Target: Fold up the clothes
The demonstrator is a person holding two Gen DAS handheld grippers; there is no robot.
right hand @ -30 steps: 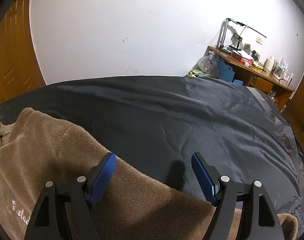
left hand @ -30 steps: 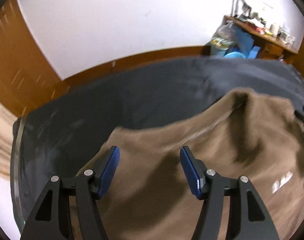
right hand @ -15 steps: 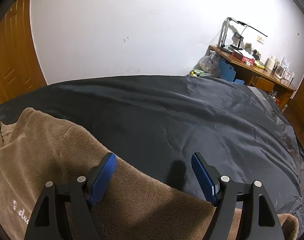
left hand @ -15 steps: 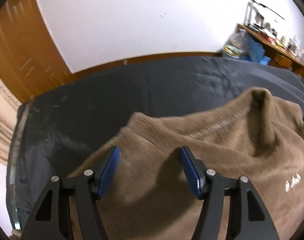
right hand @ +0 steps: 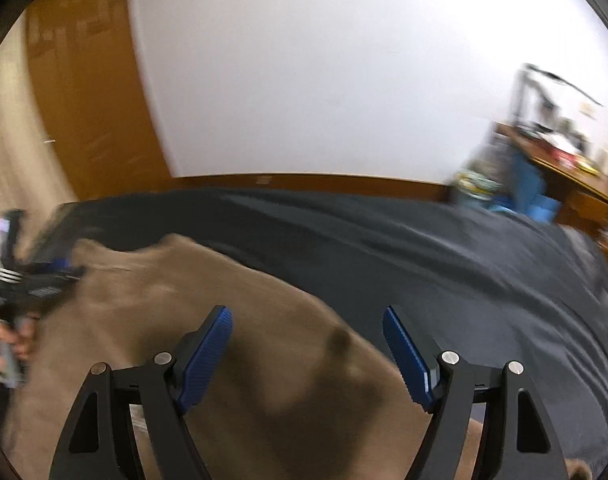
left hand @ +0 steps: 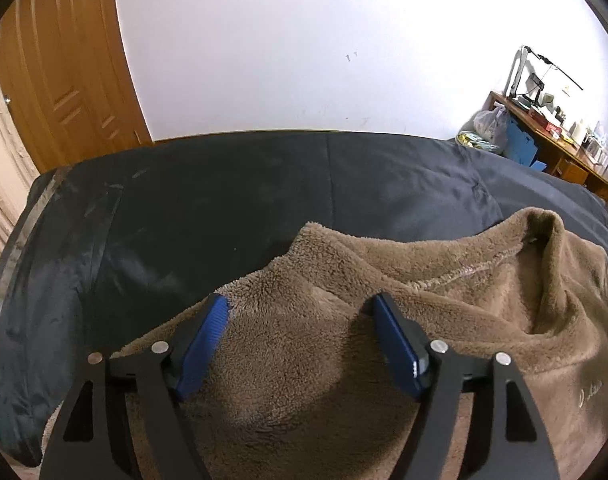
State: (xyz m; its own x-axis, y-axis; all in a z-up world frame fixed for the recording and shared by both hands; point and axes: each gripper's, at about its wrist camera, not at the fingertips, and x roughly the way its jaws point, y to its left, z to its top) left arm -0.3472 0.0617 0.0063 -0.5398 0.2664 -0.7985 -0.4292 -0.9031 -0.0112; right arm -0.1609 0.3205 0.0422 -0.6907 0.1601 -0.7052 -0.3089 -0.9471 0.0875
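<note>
A brown fleece garment [left hand: 383, 300] lies rumpled on the black bed cover [left hand: 224, 200], its collar standing up at the right. My left gripper [left hand: 300, 304] hovers over the garment's left part. Its jaws are opening, and the fleece lies under them without either pad pressing on it. In the blurred right wrist view, my right gripper [right hand: 305, 314] stands open above the fleece [right hand: 224, 300] near its right edge, holding nothing. The left gripper [right hand: 44, 276] and the person's hand [right hand: 4, 340] show at that view's far left.
The black cover [right hand: 423, 260] spreads wide to the right and far side. A white wall and a wooden door [left hand: 64, 80] stand behind the bed. A cluttered wooden desk [left hand: 551, 136] with bags beside it sits at the far right.
The left gripper's jaws have spread a little wider and its view has swung so the fleece sits more to the right. The right gripper has risen and swung left, blurring its view.
</note>
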